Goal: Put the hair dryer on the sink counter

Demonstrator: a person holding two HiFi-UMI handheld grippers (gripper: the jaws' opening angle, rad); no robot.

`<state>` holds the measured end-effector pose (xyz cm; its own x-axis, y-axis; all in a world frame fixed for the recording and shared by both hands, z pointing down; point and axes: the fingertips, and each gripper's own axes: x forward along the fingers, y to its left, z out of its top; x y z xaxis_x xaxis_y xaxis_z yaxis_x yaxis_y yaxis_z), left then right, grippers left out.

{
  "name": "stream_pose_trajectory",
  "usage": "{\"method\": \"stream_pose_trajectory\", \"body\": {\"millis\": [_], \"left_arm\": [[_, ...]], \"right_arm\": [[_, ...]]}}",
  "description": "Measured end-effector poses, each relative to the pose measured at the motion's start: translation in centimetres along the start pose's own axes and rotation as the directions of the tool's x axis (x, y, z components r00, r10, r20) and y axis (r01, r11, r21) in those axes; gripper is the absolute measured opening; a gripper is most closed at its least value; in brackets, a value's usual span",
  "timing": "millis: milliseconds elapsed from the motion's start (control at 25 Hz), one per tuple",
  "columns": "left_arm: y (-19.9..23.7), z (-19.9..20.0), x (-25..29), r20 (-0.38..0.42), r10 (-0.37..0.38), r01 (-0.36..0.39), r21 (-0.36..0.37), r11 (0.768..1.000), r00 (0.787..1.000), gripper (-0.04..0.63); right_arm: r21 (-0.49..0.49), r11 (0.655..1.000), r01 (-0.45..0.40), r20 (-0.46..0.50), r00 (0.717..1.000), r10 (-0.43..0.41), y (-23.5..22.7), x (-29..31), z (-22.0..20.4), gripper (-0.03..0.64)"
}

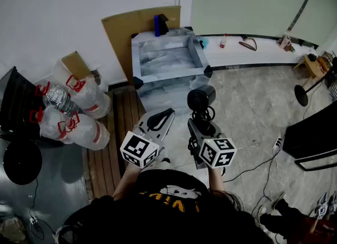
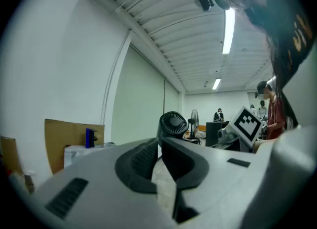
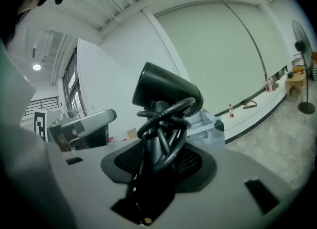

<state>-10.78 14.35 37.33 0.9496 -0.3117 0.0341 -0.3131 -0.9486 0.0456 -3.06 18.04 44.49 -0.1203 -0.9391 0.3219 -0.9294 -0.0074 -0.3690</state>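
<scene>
Gripping the hair dryer (image 1: pixel 201 99) by its handle with the right gripper (image 1: pixel 198 123), jaws clenched from both sides over the cord (image 3: pixel 166 116) looped round that handle. Held upright in the air, barrel on top, above the floor (image 1: pixel 247 111) and just in front of the front right corner of the sink (image 1: pixel 136 58); not touching the sink's rim or any other part of it.

Nothing grasped in the left gripper (image 1: pixel 160 115): jaws brought together, tips meeting, only a slit of floor showing behind them. Raised just beside the right gripper, near the sink's front edge, with the hair dryer in sight beyond its tips.

On the back edge of the sink, a blue bottle (image 1: pixel 156 26) with a dark thing just beside it. Behind the sink, a sheet of cardboard (image 1: pixel 124 32) against the wall. Left of the sink, clear bags of plastic bottles (image 1: pixel 73 108) on the floor.
</scene>
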Motion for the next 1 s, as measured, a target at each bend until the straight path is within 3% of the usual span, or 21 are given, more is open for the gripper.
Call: {"method": "stream_pose_trajectory", "body": {"millis": [320,1000], "left_arm": [[2.5,0.2,0.6,0.005,-0.015,0.015,-0.007,1.0,1.0,0.026],[8.9,-0.8,-0.4,-0.005,-0.061,0.061,-0.013,0.998,0.998,0.026]], "right_arm": [[0.063,0.998,0.0,0.011,1.0,-0.001,0.1,2.3,0.8,0.175],[0.018,0.997,0.079,0.002,0.997,-0.079,2.0,6.9,1.6,0.175]]}}
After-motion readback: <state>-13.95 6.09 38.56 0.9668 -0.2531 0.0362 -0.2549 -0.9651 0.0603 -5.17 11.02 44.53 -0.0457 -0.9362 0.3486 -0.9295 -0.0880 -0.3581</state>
